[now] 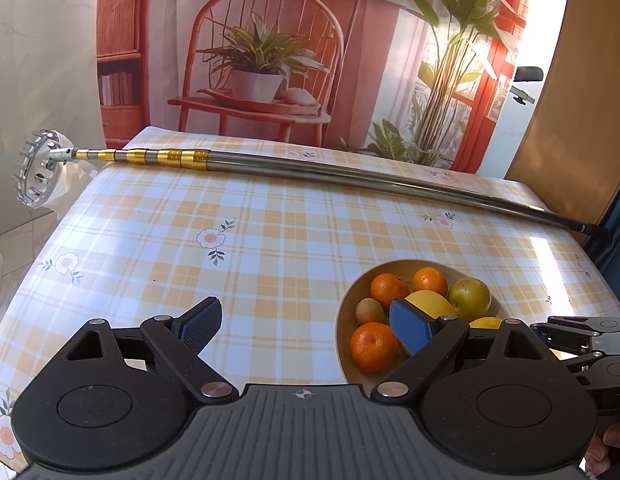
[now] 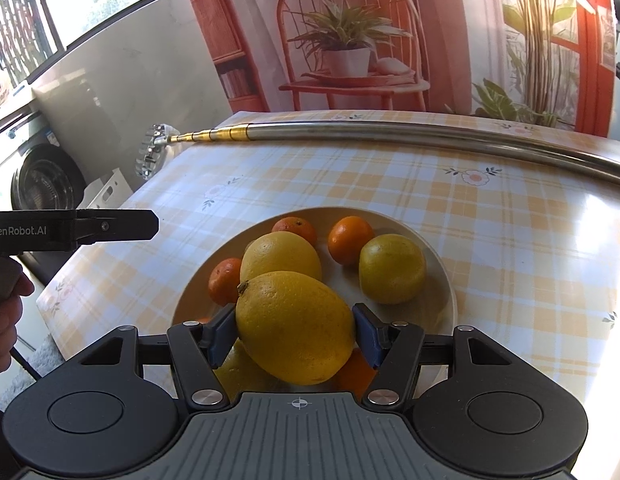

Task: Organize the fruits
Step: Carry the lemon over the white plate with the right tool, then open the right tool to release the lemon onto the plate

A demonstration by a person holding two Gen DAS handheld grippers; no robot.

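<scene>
- Left wrist view: left gripper (image 1: 305,330) hangs nearest, spread wide and holding nothing, its right pad over the near-left rim of the bowl (image 1: 342,332); a careless sweep could knock a mandarin (image 1: 373,346) out or tip the bowl toward the near table edge
- Right wrist view: right gripper (image 2: 295,330) is clamped on a large lemon (image 2: 295,328), just above the piled fruit; round, smooth skin may slip between the pads, and a drop could scatter the other lemon (image 2: 281,256) and oranges

Both wrist cameras close above the table (image 1: 269,232), facing the backdrop, sharing bowl (image 2: 442,280) and pole (image 1: 350,176)
</scene>
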